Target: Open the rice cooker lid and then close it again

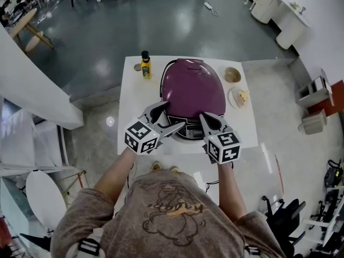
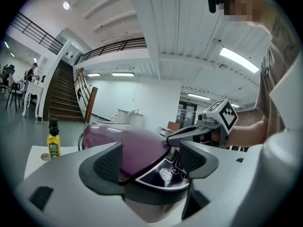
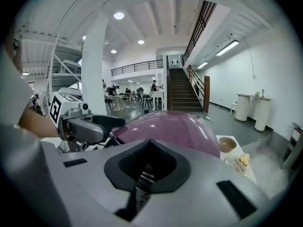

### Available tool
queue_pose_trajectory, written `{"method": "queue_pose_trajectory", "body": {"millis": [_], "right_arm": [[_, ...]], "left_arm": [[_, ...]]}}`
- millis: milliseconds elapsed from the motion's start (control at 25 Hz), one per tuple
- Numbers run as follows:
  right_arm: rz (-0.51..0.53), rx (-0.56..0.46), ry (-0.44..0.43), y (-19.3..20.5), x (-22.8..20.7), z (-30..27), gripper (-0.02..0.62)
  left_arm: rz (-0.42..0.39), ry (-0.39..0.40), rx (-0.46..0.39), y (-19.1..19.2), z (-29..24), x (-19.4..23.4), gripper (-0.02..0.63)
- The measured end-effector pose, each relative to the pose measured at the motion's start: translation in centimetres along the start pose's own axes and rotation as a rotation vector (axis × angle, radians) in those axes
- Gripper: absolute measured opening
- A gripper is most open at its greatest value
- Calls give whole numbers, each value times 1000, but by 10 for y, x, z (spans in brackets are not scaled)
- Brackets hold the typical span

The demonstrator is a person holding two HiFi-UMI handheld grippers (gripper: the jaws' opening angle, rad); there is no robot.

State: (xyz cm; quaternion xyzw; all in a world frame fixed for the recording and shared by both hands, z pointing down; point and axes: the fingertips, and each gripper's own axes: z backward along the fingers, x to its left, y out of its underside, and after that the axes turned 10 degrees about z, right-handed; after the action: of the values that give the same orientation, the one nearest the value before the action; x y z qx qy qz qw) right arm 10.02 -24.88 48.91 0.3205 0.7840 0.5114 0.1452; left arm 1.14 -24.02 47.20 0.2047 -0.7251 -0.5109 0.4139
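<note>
Purple and glossy, the rice cooker [image 1: 193,87] is sitting in the middle of a small white table [image 1: 131,123], and its domed lid [image 2: 135,141] is lying fully down on the body. A person is standing at the near edge of the table and is holding both grippers at the front of the cooker.

The left gripper [image 1: 171,115] is reaching in from the front left. Its jaws are standing wide apart, and in the left gripper view the front edge of the lid and the dark control panel [image 2: 165,173] are showing between them. They are not closing on anything, and I cannot tell if they are touching the cooker.

The right gripper [image 1: 204,117] is pointing at the front right of the cooker, just beside the panel. Its two fingers are pressing together at the tips and are holding nothing.

At the far left corner of the table a small yellow bottle [image 1: 145,66] with a black cap is standing upright. On the right side a brown bowl [image 1: 232,74] and a plate with some food [image 1: 239,97] are resting near the cooker.
</note>
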Motion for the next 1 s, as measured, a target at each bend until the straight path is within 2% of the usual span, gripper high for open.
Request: {"method": "queue_pose_trajectory", "body": {"millis": [480, 800, 1000], "right_arm": [[-7, 30, -35, 2, 1, -1, 3], [36, 52, -22, 5, 3, -2, 2], [10, 70, -40, 6, 3, -2, 2]], "left_arm": [[2, -4, 0, 1, 1, 2, 382], [10, -8, 2, 4, 1, 2, 383], [9, -9, 1, 4, 1, 2, 382]]}}
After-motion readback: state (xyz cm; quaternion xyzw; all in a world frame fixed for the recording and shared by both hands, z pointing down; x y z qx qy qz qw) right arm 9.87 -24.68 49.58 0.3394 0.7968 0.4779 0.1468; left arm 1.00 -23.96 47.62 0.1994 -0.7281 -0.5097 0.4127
